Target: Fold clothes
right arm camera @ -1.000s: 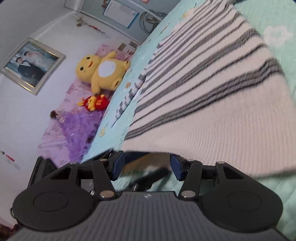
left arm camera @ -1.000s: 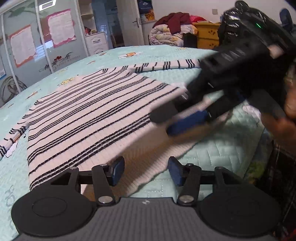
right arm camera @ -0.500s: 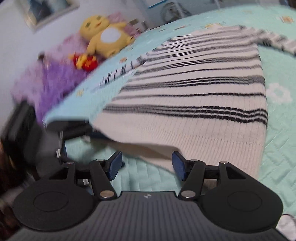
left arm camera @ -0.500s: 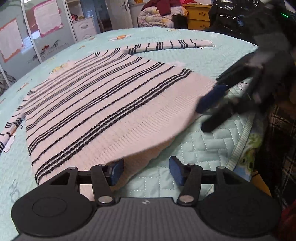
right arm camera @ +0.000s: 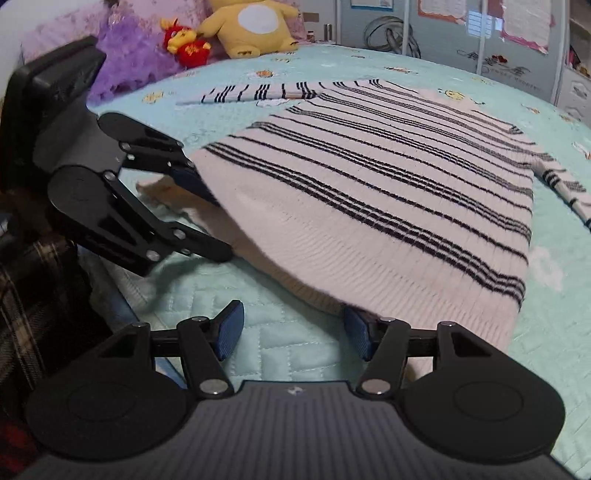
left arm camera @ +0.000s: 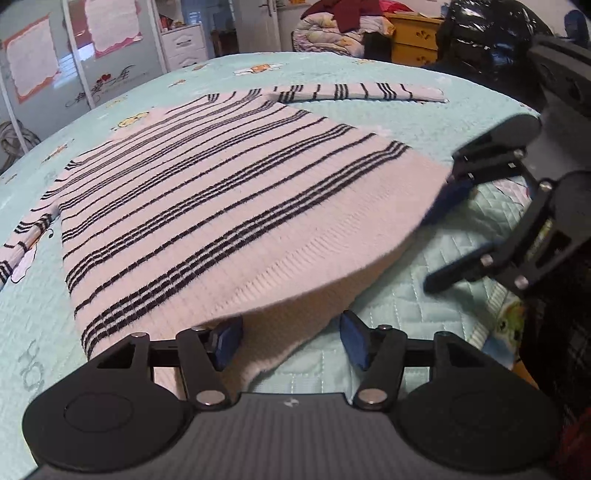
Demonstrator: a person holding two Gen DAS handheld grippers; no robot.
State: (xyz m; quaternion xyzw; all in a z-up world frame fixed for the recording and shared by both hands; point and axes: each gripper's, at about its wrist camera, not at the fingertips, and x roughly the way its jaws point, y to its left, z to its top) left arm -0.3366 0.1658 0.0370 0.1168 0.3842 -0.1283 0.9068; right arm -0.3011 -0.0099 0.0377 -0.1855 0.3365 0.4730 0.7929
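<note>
A white sweater with thin black stripes (left arm camera: pixel 221 206) (right arm camera: pixel 388 206) lies flat on the teal quilt (left arm camera: pixel 424 314), sleeves spread out, hem toward me. The hem's top layer is lifted off the layer beneath. My left gripper (left arm camera: pixel 291 332) stands open at the hem's left part: its left pad (left arm camera: pixel 225 339) is tucked under the raised layer and the right pad is bare. My right gripper (right arm camera: pixel 293 325) is open at the hem's other end, right pad (right arm camera: pixel 356 332) under the edge. Each gripper also shows in the other view, right gripper (left arm camera: pixel 430 253), left gripper (right arm camera: pixel 221 229), one finger under the cloth.
A yellow plush toy (right arm camera: pixel 255 26), a small red one (right arm camera: pixel 186 46) and a purple pillow (right arm camera: pixel 136 55) sit at the head of the bed. A clothes pile (left arm camera: pixel 343 26), a yellow dresser (left arm camera: pixel 413 37) and wardrobe doors (left arm camera: pixel 74 66) stand beyond. Plaid cloth of the person (right arm camera: pixel 33 295) is at the bed's edge.
The right gripper rolled upright and moved from over the sweater out to the hem's right end. The left gripper slid its left pad under the hem. The hem's top layer rose.
</note>
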